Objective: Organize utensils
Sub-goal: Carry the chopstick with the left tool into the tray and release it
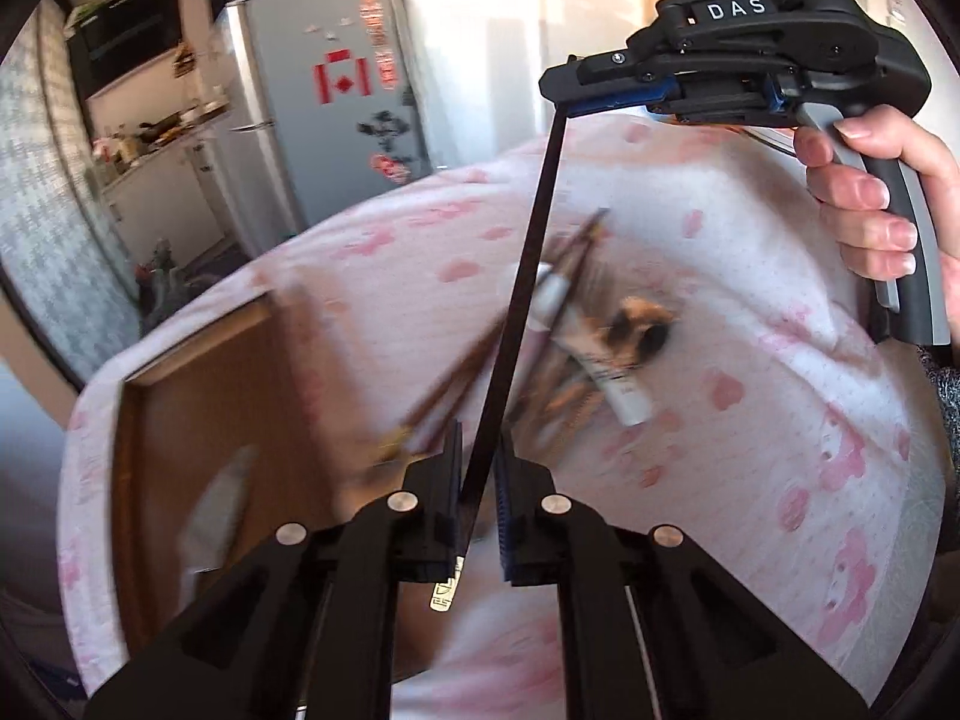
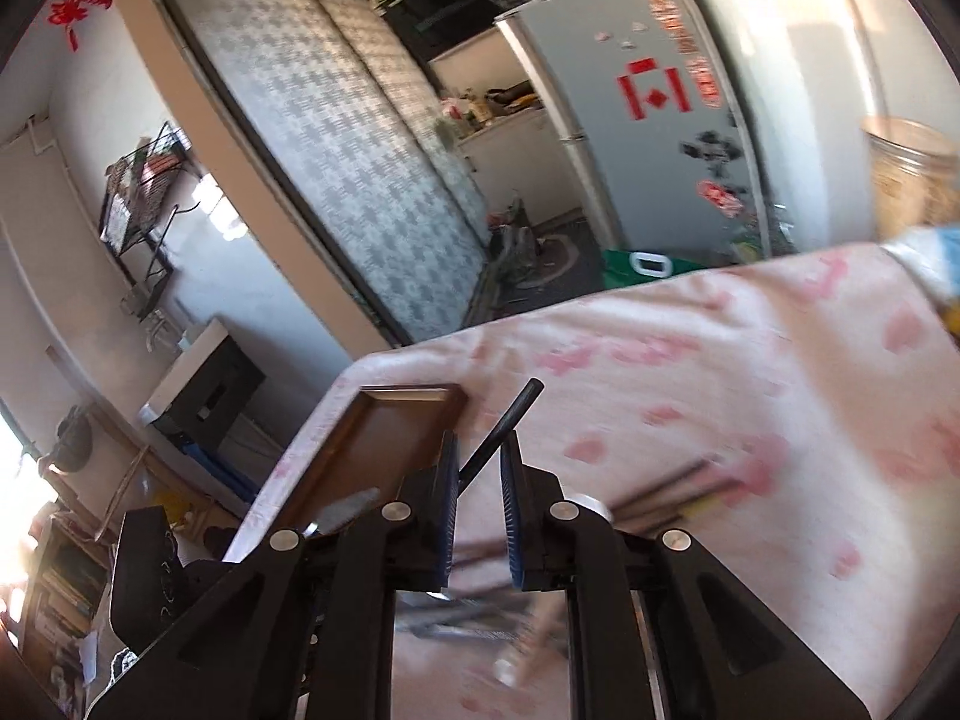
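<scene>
A long thin black stick [image 1: 521, 300] runs between both grippers above the pink flowered cloth. My left gripper [image 1: 480, 468] has its lower end between the fingers; the jaws stand narrowly apart. My right gripper [image 2: 480, 462] shows in the left wrist view [image 1: 561, 93] with the stick's upper end at its fingers. In the right wrist view the black stick [image 2: 501, 435] passes between narrowly parted fingers. A blurred pile of wooden chopsticks [image 1: 564, 276], a white tube [image 1: 600, 354] and a brown brush lies on the cloth. A wooden tray [image 1: 198, 396] lies at the left.
The table with its pink cloth [image 1: 750, 420] ends near the tray, which also shows in the right wrist view [image 2: 372, 438]. A grey fridge [image 1: 336, 96] and kitchen shelves stand behind. More chopsticks [image 2: 672, 492] lie to the right of my right gripper. A woven basket [image 2: 912, 180] stands at the far right.
</scene>
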